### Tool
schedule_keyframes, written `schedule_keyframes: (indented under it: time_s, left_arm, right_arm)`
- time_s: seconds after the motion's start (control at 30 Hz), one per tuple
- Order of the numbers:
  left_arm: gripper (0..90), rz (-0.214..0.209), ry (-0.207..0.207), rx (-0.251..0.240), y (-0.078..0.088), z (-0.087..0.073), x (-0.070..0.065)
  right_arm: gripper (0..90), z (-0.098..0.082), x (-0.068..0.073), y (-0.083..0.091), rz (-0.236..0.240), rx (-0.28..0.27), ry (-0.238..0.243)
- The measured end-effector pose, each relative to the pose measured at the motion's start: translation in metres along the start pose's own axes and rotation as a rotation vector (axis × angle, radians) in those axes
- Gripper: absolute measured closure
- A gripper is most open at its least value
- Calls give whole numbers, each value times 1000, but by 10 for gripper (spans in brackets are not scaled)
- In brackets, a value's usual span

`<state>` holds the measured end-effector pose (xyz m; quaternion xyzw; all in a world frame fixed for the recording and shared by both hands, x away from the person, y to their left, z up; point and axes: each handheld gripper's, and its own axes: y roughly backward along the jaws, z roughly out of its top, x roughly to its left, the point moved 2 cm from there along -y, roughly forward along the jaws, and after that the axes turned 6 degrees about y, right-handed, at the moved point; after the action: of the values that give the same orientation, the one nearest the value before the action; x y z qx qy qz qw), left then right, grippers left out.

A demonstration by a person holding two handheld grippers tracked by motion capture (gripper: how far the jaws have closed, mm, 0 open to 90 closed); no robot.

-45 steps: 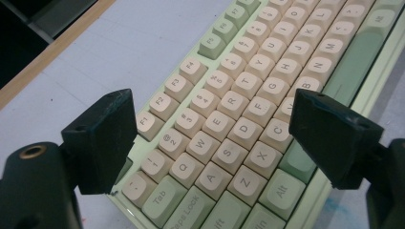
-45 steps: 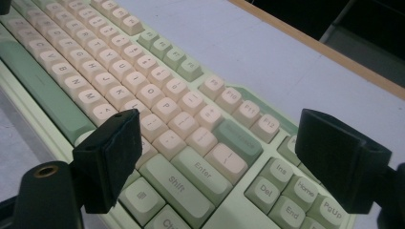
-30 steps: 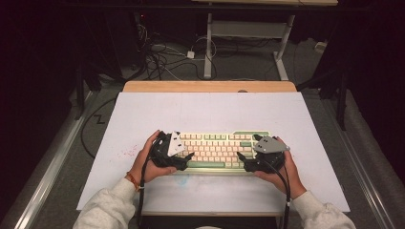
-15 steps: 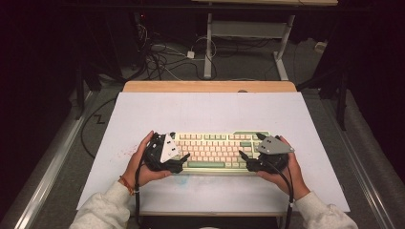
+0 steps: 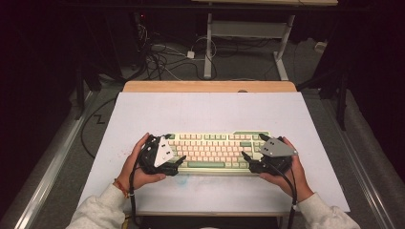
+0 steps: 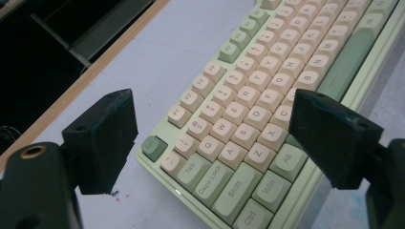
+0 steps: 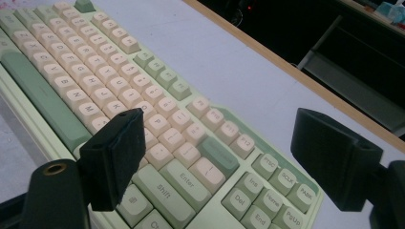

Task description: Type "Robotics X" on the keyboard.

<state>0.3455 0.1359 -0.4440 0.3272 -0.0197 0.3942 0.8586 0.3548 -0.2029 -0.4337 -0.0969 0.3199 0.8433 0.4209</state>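
You have one keyboard (image 5: 217, 151) in front of you, lying on one white table (image 5: 210, 112). You hold two grippers, the left gripper (image 5: 177, 162) at one end of the keyboard and the right gripper (image 5: 247, 159) at the other, one in each of your two hands. Each gripper has two black jaws, so four jaws in all, and one cable trailing from it, two cables together. The keyboard carries one long green bar among its many cream and green keys. One wooden strip (image 5: 210, 86) edges the table's far side.
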Motion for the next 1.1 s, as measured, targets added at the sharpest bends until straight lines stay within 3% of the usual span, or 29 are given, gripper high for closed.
schedule_keyframes:
  time_s: [0.5, 1.1]
  left_arm:
    - [158, 19, 12, -8, 12, -11, 2]
    - [158, 60, 31, 19, 27, -33, 8]
  right_arm:
    - [194, -7, -3, 9, -19, 14, 5]
    - [194, -17, -8, 19, -52, 27, -5]
